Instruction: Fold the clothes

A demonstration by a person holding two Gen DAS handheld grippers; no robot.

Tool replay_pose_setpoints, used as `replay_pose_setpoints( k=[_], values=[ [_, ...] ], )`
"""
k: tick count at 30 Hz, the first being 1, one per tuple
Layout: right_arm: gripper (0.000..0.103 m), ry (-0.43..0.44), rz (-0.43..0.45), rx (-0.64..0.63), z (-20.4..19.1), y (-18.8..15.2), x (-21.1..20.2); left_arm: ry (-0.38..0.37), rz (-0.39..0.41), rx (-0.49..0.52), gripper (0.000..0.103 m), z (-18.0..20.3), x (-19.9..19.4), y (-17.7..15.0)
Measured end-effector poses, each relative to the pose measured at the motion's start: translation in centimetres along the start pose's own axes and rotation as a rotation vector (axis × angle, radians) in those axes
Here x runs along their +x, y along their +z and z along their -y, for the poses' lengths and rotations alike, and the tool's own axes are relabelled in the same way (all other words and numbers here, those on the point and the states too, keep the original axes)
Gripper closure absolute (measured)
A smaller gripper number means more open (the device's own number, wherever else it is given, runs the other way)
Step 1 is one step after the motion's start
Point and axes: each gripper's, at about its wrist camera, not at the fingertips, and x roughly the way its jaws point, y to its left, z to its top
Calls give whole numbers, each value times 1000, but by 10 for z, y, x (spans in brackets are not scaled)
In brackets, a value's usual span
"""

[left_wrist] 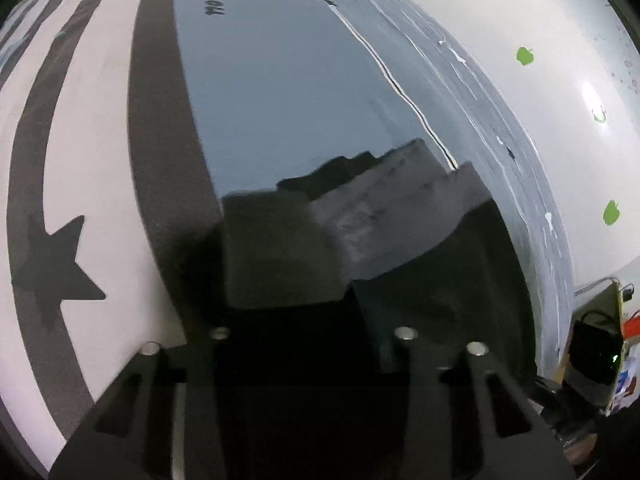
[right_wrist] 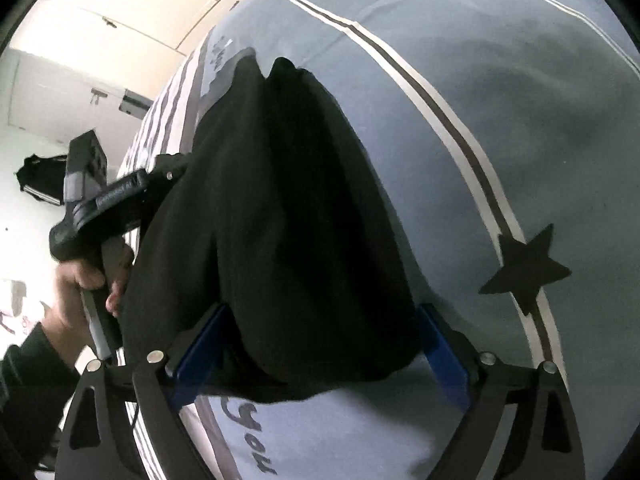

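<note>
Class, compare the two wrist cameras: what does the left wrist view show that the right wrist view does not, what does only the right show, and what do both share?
Only the left wrist view shows the white wall with green apple stickers.

Only the right wrist view shows the person's left hand holding the left gripper, the cream cupboard doors, and the black garment bunched between the right gripper fingers.

Both show the grey-blue bedsheet with dark star prints.

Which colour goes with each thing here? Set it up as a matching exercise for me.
Things:
1. garment
2. stickers on the wall
3. pads on the right tongs

Colours:
a. blue
b. black
c. green

Pairs: 1-b, 2-c, 3-a
</note>
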Motion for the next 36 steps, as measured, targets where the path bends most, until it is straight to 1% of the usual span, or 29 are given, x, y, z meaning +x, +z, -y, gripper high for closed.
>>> replay_pose_setpoints(
  k=[1,2,3,5,8,10,11,13,14,17,18,20,21,22,23,24,25,26,27,29,30,31,34,36],
  values=[
    [19,7,-2,-4,-2,1,2,10,9,2,78,2,-2,0],
    [31,27,-6,-11,-4,3,4,20,19,0,79,4,-4,-1],
    [52,54,-15,-25,-7,5,6,29,31,-8,80,3,-8,-3],
    [61,44,-26,-66,-14,10,9,42,61,-40,82,1,-21,-8],
    [69,47,-47,-93,-16,19,9,65,110,-102,83,-5,-45,-16],
    [74,44,-49,-138,-21,28,0,100,143,-165,84,-5,-68,-35],
    [75,40,-45,-170,-25,34,-6,114,152,-205,84,-2,-82,-51],
    [76,41,-51,-238,-36,54,-16,143,168,-286,84,4,-109,-86],
    [76,43,-59,-275,-43,65,-20,151,175,-331,84,12,-122,-109],
    [76,66,-124,-456,-73,101,-26,134,212,-493,84,49,-152,-174],
    [76,74,-150,-534,-86,113,-23,130,232,-528,83,60,-155,-188],
    [75,88,-235,-700,-113,129,-7,155,258,-575,81,77,-149,-206],
    [70,83,-280,-775,-124,135,6,174,261,-597,78,85,-141,-213],
    [63,69,-325,-830,-131,139,22,185,245,-628,75,90,-126,-217],
    [57,44,-354,-871,-136,143,37,177,217,-668,74,82,-118,-224],
    [48,6,-350,-873,-135,146,48,165,186,-702,72,72,-117,-231],
    [48,-20,-344,-844,-130,149,54,164,164,-731,68,64,-117,-236],
    [48,-36,-336,-808,-125,152,58,168,167,-745,65,59,-119,-241],
    [48,-27,-316,-756,-119,156,55,182,173,-749,59,56,-123,-244],
    [48,6,-240,-657,-108,159,39,266,191,-689,42,58,-138,-249],
    [48,12,-205,-621,-102,154,29,314,194,-657,21,61,-144,-250],
    [48,17,-184,-596,-96,146,22,359,204,-624,12,64,-152,-251],
    [48,7,-157,-553,-86,109,8,472,237,-543,11,65,-174,-245],
    [48,-6,-145,-543,-85,76,-3,492,263,-491,11,55,-187,-237]
  ],
)
